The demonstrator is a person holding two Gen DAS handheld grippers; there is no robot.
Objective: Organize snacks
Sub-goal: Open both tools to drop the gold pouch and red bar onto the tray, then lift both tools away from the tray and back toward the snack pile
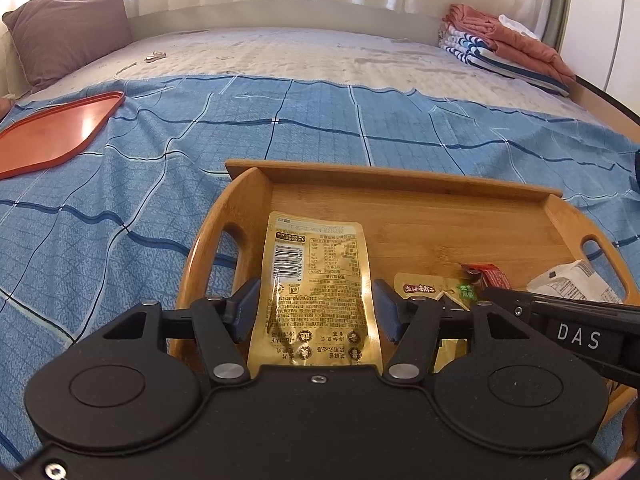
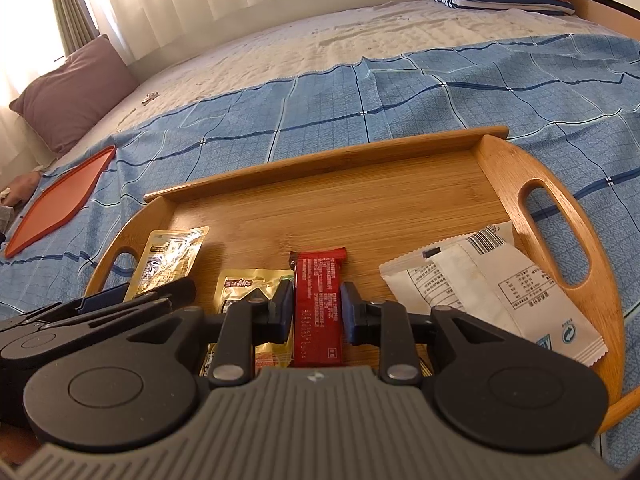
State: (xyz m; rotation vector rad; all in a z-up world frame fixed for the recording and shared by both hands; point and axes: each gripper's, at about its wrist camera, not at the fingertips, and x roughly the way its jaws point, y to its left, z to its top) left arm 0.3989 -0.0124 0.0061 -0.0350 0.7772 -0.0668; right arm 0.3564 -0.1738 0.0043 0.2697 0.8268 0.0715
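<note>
step: placing snacks in wooden tray [image 2: 340, 196] on bed
left gripper [image 1: 318, 308]: fingers parted, gold pouch [image 1: 316, 280] loose between
right gripper [image 2: 316, 312]: fingers pinching red bar [image 2: 318, 304]
next: let go of both, lift clear

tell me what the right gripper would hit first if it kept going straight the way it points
Most likely the red snack bar wrapper lying flat between the right gripper pads, then the floor of the wooden bamboo tray beneath it. Depth is unclear, so whether the pads already touch the wrapper is hard to say.
</note>
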